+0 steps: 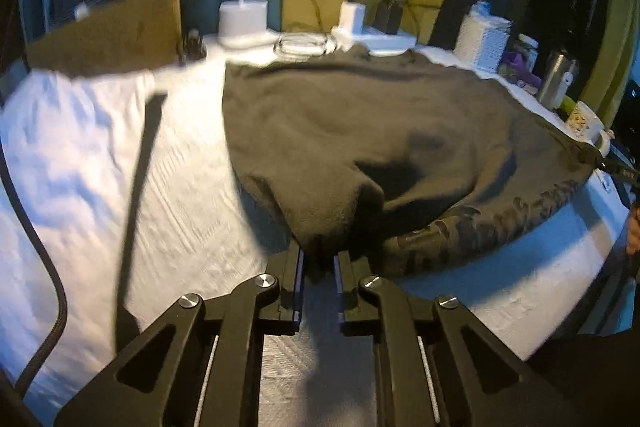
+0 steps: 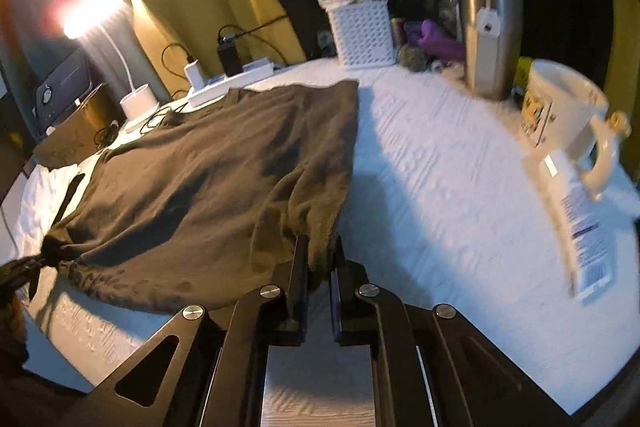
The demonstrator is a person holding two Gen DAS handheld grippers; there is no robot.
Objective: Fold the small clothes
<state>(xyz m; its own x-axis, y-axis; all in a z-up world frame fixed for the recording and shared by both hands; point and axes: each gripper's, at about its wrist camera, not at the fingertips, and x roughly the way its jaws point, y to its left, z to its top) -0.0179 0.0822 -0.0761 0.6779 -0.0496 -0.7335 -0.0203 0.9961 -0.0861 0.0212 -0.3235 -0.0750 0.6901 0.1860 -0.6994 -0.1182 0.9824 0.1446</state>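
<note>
Two grippers share one dark brown shirt (image 1: 360,131), the largest thing here, spread on a counter (image 2: 440,167) covered with a white textured sheet. The shirt stretches straight ahead of both sets of fingers, its long axis running away from them toward the neckline at the far edge, by a power strip (image 2: 232,83) and a lamp base (image 1: 243,21). Its near hem runs crosswise between the two grippers. The left gripper (image 1: 319,259) has its fingers pinched on the bunched left corner of that hem; the right gripper (image 2: 319,259) is clamped the same way on the right corner, with fabric gathered between the pads. Each corner appears raised slightly off the sheet, so the cloth sags between them. Neither hand is nearer; the hold looks symmetrical. The likely next move is carrying the hem forward toward the neckline. A mug (image 2: 568,107) stands right of the right fingers, clear of the cloth.
</note>
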